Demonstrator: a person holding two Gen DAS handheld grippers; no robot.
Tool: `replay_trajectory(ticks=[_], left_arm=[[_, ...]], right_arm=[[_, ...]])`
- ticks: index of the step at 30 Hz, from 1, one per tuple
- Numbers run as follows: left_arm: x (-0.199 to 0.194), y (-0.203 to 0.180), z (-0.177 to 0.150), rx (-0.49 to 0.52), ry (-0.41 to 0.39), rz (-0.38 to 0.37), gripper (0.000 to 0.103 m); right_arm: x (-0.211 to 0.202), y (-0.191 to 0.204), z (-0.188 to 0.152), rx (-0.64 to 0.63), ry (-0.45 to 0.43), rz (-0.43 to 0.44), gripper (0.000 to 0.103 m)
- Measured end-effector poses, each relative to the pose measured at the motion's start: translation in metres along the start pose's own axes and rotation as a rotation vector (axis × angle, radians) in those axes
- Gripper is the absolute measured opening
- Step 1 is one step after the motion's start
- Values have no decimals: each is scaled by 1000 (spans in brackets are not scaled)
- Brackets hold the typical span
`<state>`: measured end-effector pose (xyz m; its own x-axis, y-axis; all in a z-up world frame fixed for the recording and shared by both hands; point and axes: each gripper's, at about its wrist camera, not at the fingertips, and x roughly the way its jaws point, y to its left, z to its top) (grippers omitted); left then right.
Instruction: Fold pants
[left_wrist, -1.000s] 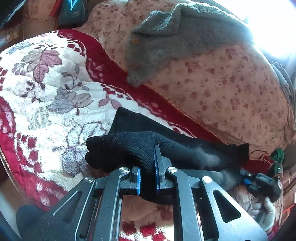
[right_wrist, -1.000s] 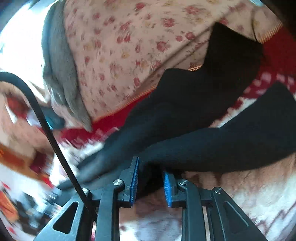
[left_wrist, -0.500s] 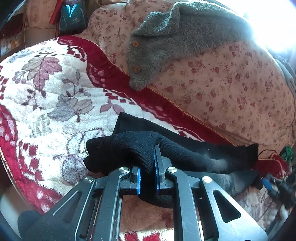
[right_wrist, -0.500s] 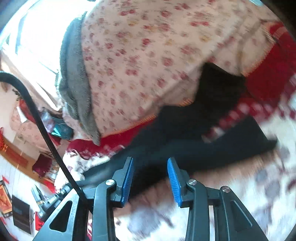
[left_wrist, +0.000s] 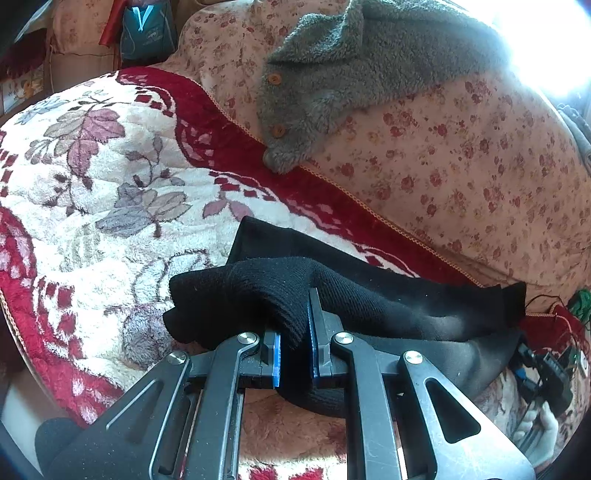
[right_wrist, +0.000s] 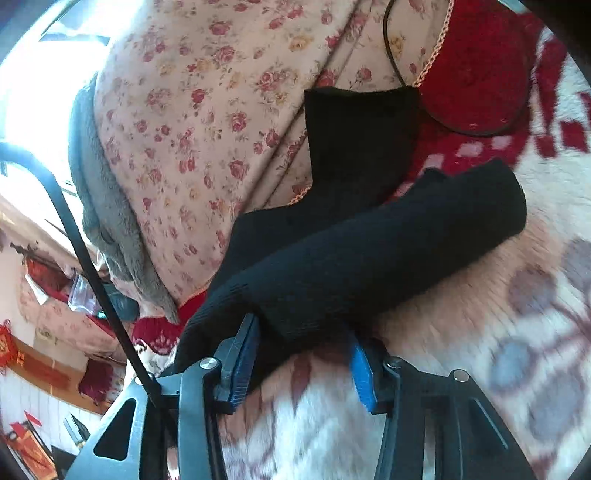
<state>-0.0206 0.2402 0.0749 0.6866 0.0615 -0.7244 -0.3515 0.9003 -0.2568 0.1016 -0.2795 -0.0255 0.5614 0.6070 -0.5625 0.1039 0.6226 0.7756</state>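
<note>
On the plush floral cream-and-red blanket (left_wrist: 110, 177), the black knit pants (right_wrist: 369, 258) are seen partly doubled over, unfinished. One end is pinched by the left gripper (left_wrist: 294, 343); the right gripper (right_wrist: 301, 362) is spread.

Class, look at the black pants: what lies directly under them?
The black pants rest on a floral fleece blanket; one leg end lies against the rose-print cushion. Blanket beneath the fabric is hidden.
</note>
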Motion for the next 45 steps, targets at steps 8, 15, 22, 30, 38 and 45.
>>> replay_trajectory(ticks=[8,15,22,30,38,45], left_arm=[[-4,1,2,-16,8,-30,10],[-25,0,3,-16,4,-101,10],[-28,2,-16,24,54,-91,10],[-21,14,-46,13,86,-59,10],[-14,22,-44,-59,125,-104,11],[-5,25,-26,-46,128,-132,11]], right_arm=[[-33,20,2,-30,-104,103,11],[-109,46,-14,-67,-143,123,11],[-145,35,-52,-76,-84,-132,15],[-141,-8,-87,64,-24,-155,24],[-115,-25,-85,134,-53,-87,28],[-122,-34,-75,212,-159,91,12]])
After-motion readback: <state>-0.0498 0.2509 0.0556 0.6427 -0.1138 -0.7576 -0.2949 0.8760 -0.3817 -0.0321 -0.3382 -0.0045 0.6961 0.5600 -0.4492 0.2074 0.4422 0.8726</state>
